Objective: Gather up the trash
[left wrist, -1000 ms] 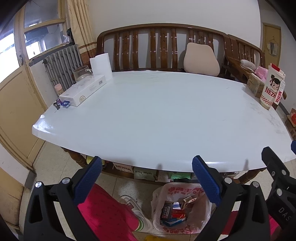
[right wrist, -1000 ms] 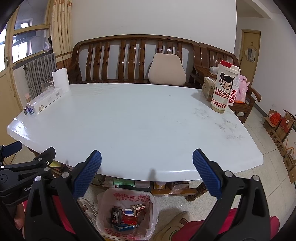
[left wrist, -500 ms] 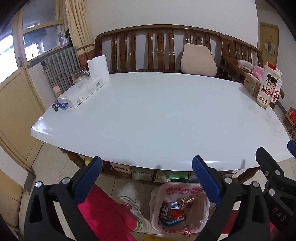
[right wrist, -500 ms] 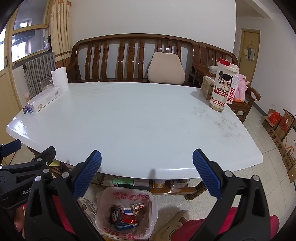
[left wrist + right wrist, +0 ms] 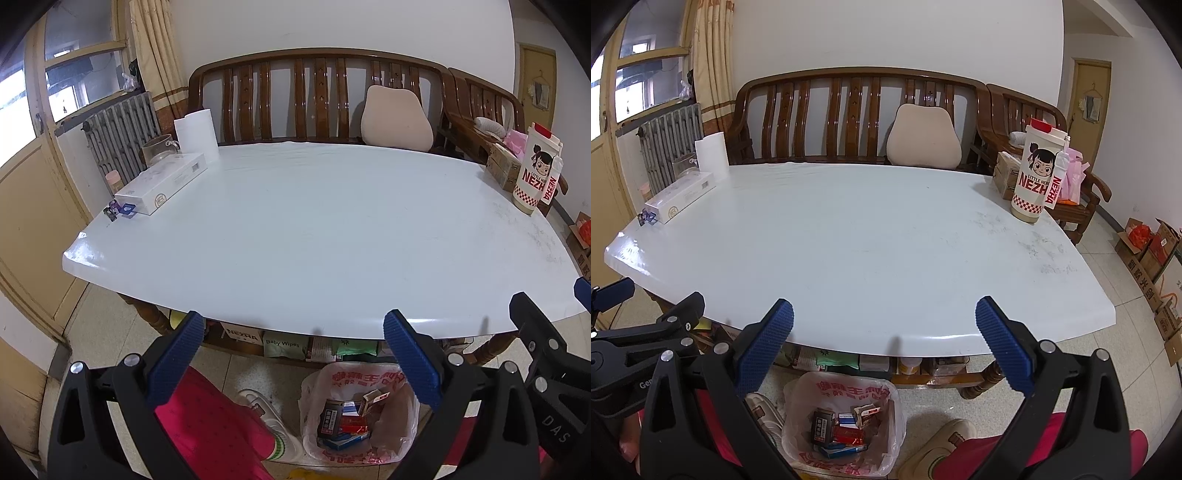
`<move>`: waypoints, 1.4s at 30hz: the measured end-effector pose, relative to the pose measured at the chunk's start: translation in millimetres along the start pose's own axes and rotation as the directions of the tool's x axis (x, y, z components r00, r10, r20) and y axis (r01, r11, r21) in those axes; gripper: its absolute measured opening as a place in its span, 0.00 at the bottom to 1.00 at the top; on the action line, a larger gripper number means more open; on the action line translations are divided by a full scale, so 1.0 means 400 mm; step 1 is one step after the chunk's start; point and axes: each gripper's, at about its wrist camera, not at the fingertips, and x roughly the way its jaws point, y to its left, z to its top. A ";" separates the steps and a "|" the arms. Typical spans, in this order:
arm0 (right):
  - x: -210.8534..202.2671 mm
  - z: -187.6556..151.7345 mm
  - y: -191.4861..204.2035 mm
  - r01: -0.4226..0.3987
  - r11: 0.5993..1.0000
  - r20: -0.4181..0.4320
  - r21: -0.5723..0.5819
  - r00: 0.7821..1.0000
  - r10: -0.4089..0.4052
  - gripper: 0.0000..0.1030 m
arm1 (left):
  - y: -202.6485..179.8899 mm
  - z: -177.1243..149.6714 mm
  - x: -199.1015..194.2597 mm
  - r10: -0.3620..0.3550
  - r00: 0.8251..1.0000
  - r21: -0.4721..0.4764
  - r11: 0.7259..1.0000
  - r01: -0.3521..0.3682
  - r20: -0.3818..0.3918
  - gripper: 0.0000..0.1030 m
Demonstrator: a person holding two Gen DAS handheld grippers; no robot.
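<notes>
White glossy table (image 5: 314,229) filled both views. At far left we saw a long white box (image 5: 162,182) with a round logo we couldn't read, a paper roll (image 5: 195,134) behind it, small purple and blue bits (image 5: 120,210) at its near end. Right side: tall cup (image 5: 1036,177) printed "LITTLE HERO NEZHA". Wooden bench (image 5: 317,99) with a beige cushion (image 5: 397,123) stood behind the table, radiator (image 5: 118,136) at left.

Under the table, a pack read "Baby Wipes" (image 5: 282,344), left view only. Cardboard boxes (image 5: 1152,258) on the floor by the right wall showed fully only in the right view.

Trash sat in a clear bag (image 5: 846,421) with red print, on the floor below the near table edge: small cartons (image 5: 842,428), writing illegible. Pink trouser legs (image 5: 214,421) and shoes flanked it.

Left gripper (image 5: 291,350) spread wide, holding nothing. Right gripper (image 5: 884,347) likewise wide and empty.
</notes>
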 end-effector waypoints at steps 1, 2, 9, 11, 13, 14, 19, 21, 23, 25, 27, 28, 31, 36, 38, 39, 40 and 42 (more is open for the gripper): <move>0.000 0.000 0.000 0.000 1.000 0.001 0.000 1.000 0.000 0.94 | 0.000 0.000 0.000 -0.002 1.000 0.000 1.000 0.002 -0.001 0.93; 0.000 0.000 0.001 0.001 1.000 0.001 0.000 1.000 -0.001 0.94 | 0.000 0.000 0.001 -0.003 1.000 0.001 1.000 0.003 -0.003 0.93; -0.001 -0.002 0.001 0.001 1.000 0.000 -0.001 1.000 -0.001 0.94 | 0.003 0.000 0.001 -0.003 1.000 -0.001 1.000 0.003 -0.005 0.93; 0.000 0.000 0.002 0.001 1.000 0.001 0.001 1.000 -0.001 0.94 | 0.003 0.000 0.000 -0.003 1.000 -0.001 1.000 0.003 -0.003 0.93; 0.000 0.000 0.002 0.001 1.000 0.000 0.001 1.000 -0.001 0.94 | 0.004 0.000 0.000 -0.003 1.000 -0.002 1.000 0.003 -0.002 0.93; -0.001 -0.001 0.002 0.001 1.000 0.001 0.001 1.000 -0.001 0.94 | 0.005 -0.001 0.000 -0.003 1.000 -0.003 1.000 0.003 -0.001 0.93; -0.001 -0.001 0.002 0.000 1.000 0.001 0.000 1.000 0.000 0.94 | 0.007 -0.002 -0.002 0.003 1.000 0.002 1.000 -0.003 0.006 0.93; -0.002 -0.002 0.002 0.001 1.000 0.002 -0.001 1.000 -0.001 0.94 | 0.008 -0.003 -0.002 0.001 1.000 0.001 1.000 -0.001 0.004 0.93; -0.001 -0.001 0.003 0.000 1.000 0.002 0.000 1.000 0.000 0.94 | 0.008 -0.002 -0.003 0.002 1.000 0.001 1.000 -0.002 0.006 0.93; -0.001 -0.001 0.003 0.001 1.000 0.002 -0.001 1.000 -0.001 0.94 | 0.007 -0.001 -0.003 0.005 1.000 0.003 1.000 -0.005 0.007 0.93; -0.001 -0.001 0.003 0.000 1.000 0.002 0.000 1.000 0.000 0.94 | 0.006 -0.002 -0.003 0.004 1.000 0.002 1.000 -0.004 0.007 0.93; -0.002 -0.003 0.002 -0.001 1.000 0.001 0.001 1.000 0.001 0.94 | 0.006 -0.002 -0.003 0.004 1.000 0.001 1.000 -0.004 0.006 0.93; -0.003 -0.001 0.003 -0.001 1.000 0.002 -0.002 1.000 0.001 0.94 | 0.006 -0.003 -0.004 0.006 1.000 0.000 1.000 -0.006 0.007 0.93; -0.003 -0.001 0.001 -0.003 1.000 0.002 -0.003 1.000 0.003 0.94 | 0.005 -0.005 -0.003 0.003 1.000 -0.002 1.000 -0.003 0.002 0.93; -0.004 -0.001 -0.002 -0.005 1.000 0.001 -0.001 1.000 0.005 0.94 | 0.004 -0.004 -0.003 0.003 1.000 -0.001 1.000 -0.003 0.003 0.93; -0.005 -0.001 -0.002 -0.006 1.000 0.000 -0.002 1.000 0.006 0.94 | 0.005 -0.004 -0.003 0.004 1.000 -0.003 1.000 -0.004 0.003 0.93; -0.006 -0.001 -0.002 -0.004 1.000 0.001 -0.002 1.000 0.004 0.94 | 0.005 -0.005 -0.003 0.006 1.000 -0.006 1.000 -0.006 0.005 0.93; -0.008 0.001 -0.005 -0.003 1.000 0.003 -0.004 1.000 0.003 0.94 | 0.006 -0.003 -0.001 0.005 1.000 -0.007 1.000 -0.005 0.009 0.93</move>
